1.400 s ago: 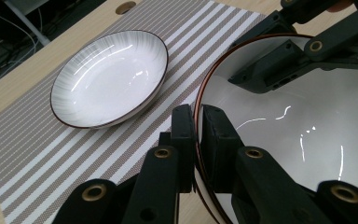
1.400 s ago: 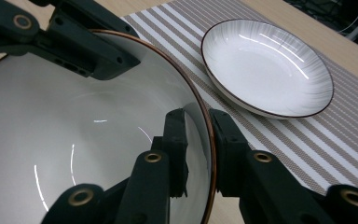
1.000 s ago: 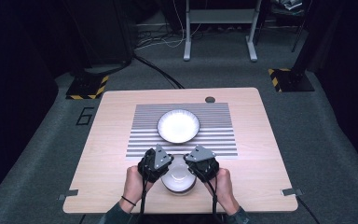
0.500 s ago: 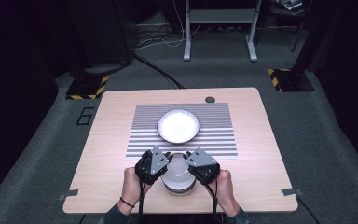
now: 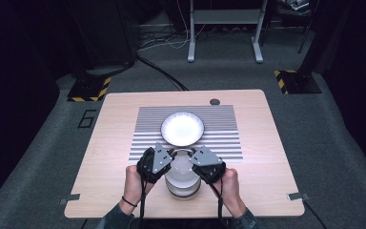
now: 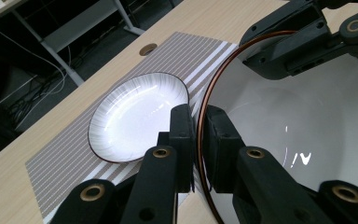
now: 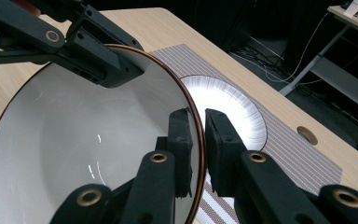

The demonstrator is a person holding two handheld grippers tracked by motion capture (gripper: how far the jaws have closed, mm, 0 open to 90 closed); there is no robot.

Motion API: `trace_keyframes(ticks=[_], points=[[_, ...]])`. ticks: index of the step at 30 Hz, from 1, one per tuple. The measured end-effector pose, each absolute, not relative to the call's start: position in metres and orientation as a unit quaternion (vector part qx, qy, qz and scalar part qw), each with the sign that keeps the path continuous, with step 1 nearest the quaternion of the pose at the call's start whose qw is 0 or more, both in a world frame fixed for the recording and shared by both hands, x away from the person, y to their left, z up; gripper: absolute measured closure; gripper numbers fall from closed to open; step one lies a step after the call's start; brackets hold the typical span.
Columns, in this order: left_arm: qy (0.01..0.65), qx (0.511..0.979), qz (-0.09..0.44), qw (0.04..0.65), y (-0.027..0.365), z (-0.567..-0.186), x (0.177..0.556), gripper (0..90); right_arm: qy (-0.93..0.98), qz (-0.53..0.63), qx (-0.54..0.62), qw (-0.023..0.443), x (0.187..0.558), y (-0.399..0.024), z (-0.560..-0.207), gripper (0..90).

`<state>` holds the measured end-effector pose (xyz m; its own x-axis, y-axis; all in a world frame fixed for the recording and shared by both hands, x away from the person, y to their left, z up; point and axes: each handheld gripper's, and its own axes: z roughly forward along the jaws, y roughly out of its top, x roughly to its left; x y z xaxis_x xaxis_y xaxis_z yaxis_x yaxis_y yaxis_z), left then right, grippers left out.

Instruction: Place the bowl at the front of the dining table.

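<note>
A white bowl with a thin brown rim (image 5: 183, 167) hangs just above the table's near edge, pinched at its rim from both sides. My left gripper (image 5: 172, 156) is shut on its left rim (image 6: 198, 135) and my right gripper (image 5: 194, 157) is shut on its right rim (image 7: 198, 140). In the left gripper view the right gripper (image 6: 298, 44) clamps the far rim. The right gripper view has the left gripper (image 7: 81, 44) on the opposite rim. Directly under the raised bowl another white bowl (image 5: 183, 190) stands on the table.
A white ribbed plate (image 5: 182, 129) lies on a grey striped mat (image 5: 221, 136) in the middle of the wooden table (image 5: 109, 143), just beyond the bowl. A round cable hole (image 5: 214, 101) sits at the far edge. Dark floor and metal stands surround the table.
Both grippers have risen together with the bowl held between them, lifting it off the white bowl below, which now shows beneath it.
</note>
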<state>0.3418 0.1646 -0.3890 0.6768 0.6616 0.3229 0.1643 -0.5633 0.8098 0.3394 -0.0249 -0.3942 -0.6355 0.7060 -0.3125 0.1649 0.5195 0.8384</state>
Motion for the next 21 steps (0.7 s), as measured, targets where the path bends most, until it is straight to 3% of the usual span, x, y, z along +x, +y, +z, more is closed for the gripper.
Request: trace_keyframes(ticks=[21], points=[[0.25,0.818,0.326,0.403,0.172,-0.375,0.349,82.5,0.804,0.413,0.263,0.339,0.349,-0.018,-0.378,80.6]])
